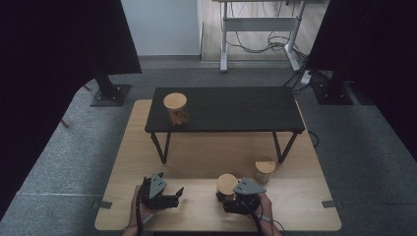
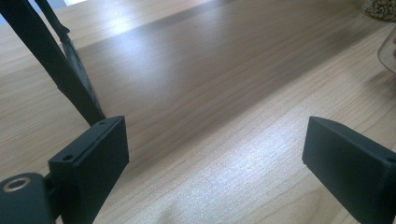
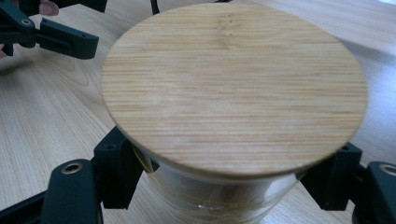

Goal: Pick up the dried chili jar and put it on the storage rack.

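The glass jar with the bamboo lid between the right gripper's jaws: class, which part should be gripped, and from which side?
Grip the glass jar by its round wall just under the overhanging bamboo lid, coming in level from the person's side, as the right gripper does. The wide flat lid probably offers no hold from above, while the upright straight wall suits two opposed jaws.

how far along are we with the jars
One jar already stands on the black shelf. The right gripper has its jaws around a second jar on the table; the left gripper is open, idle. A third jar waits nearby.
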A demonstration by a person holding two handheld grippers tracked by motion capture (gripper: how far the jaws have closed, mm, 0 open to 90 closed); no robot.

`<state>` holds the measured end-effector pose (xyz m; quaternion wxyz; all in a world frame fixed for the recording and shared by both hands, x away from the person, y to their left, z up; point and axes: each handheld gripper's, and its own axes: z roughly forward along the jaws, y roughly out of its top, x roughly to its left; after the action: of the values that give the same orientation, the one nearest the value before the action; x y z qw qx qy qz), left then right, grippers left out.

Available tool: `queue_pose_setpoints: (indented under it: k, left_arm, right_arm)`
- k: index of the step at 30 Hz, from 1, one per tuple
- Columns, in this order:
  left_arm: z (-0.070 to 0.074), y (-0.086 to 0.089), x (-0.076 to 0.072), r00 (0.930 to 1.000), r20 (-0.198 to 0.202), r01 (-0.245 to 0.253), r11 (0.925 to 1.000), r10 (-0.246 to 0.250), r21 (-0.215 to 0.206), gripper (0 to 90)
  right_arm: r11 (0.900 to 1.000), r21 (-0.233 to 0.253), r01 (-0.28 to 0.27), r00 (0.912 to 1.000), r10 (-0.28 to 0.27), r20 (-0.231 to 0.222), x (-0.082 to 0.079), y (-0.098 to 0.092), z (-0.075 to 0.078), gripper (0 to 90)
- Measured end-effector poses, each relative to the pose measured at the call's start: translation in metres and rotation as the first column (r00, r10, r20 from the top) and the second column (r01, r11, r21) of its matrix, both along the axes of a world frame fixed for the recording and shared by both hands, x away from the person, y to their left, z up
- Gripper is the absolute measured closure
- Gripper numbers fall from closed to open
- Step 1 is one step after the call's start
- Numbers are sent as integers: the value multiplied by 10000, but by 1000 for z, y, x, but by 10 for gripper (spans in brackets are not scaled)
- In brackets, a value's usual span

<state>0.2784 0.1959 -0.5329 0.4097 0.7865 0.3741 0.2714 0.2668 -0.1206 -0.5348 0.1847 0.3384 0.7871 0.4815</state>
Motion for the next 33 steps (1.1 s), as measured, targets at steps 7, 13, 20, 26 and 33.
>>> queue_pose_setpoints:
  k: [7, 13, 20, 26, 33]
  left_arm:
    - [-1, 1, 1, 10000, -60, -44, 10000, 43, -24, 68]
    - [-1, 1, 1, 10000, -54, -64, 10000, 63, -35, 68]
    - [-2, 0, 1, 10000, -64, -48, 10000, 48, -12, 68]
    - [-1, 1, 1, 10000, -60, -71, 10000, 70, -53, 68]
    - [-2, 0, 1, 10000, -84, -30, 10000, 30, -46, 68]
  right_arm:
    - [9996, 263, -44, 9996, 37, 288, 0, -7, 6, 253]
    - [9998, 193, -89, 9988, 79, 488, -3, -10, 14, 252]
    - [9994, 315, -115, 9986, 99, 510, -4, -13, 21, 253]
    - [9994, 281, -191, 9981, 175, 586, -6, -13, 28, 253]
    - [9986, 444, -281, 9978, 253, 614, -6, -11, 36, 253]
